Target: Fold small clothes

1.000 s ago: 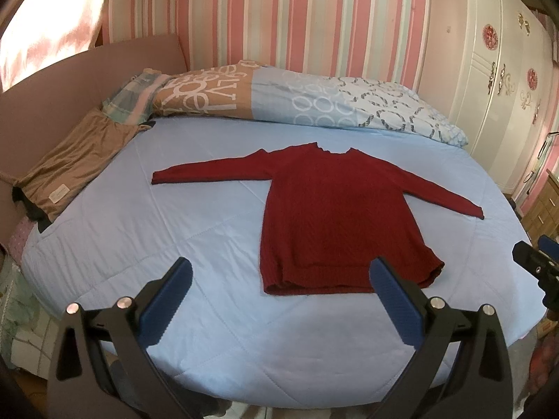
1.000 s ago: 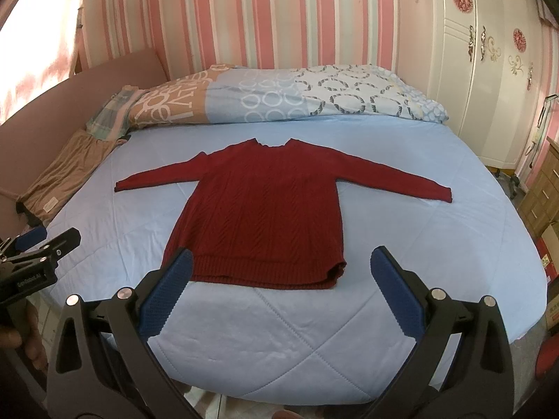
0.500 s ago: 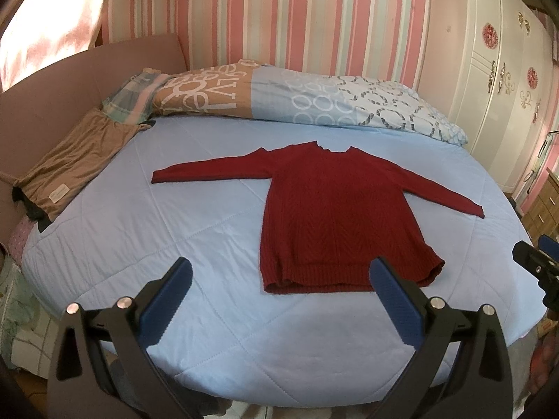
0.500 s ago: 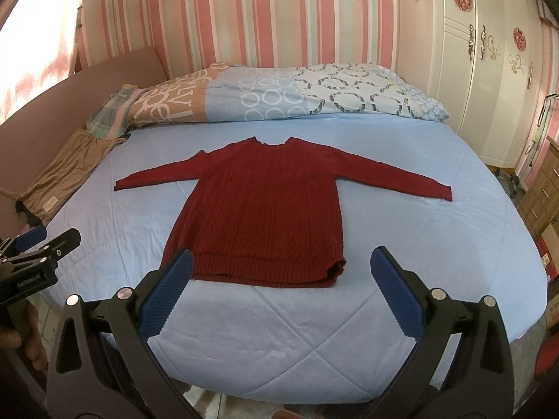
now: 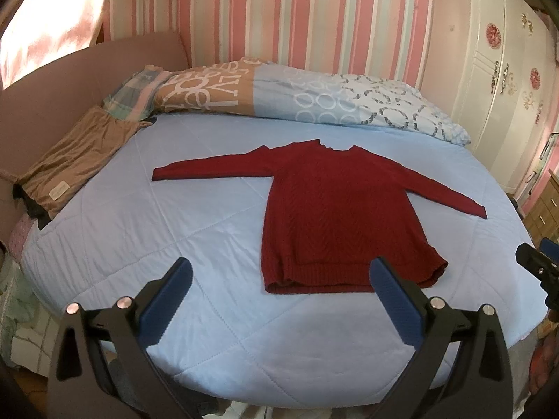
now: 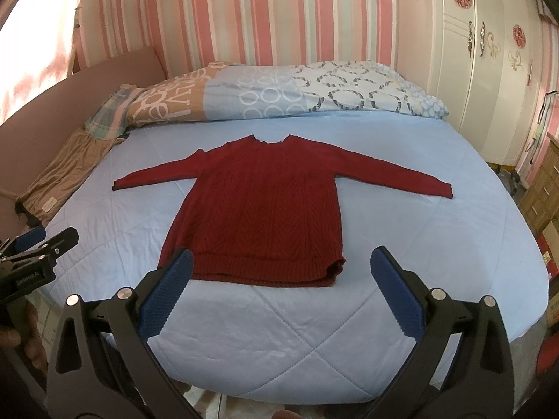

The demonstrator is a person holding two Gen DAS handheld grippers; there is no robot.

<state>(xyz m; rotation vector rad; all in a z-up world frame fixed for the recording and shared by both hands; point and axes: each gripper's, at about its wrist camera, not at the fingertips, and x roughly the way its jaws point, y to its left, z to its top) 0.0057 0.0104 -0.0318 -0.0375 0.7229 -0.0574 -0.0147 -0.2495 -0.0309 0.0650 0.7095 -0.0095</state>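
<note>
A dark red knitted sweater [image 5: 335, 209] lies flat on the light blue bed [image 5: 167, 230], sleeves spread to both sides, hem toward me. It also shows in the right wrist view [image 6: 258, 216]. My left gripper [image 5: 279, 300] is open and empty, held above the bed's near edge, left of the hem. My right gripper [image 6: 279, 293] is open and empty, just short of the hem, its left fingertip [image 6: 174, 279] over the hem's left corner. The right gripper's tip shows at the left view's right edge [image 5: 538, 272].
A patterned duvet [image 5: 279, 94] lies folded along the head of the bed. A brown garment [image 5: 73, 160] lies at the bed's left edge by the pink headboard [image 5: 52, 104]. A white wardrobe [image 6: 489, 70] stands at the right, with a wooden drawer unit [image 6: 545, 188] beside it.
Both grippers have edged slightly forward toward the sweater's hem. Both stay open. The sweater has not moved.
</note>
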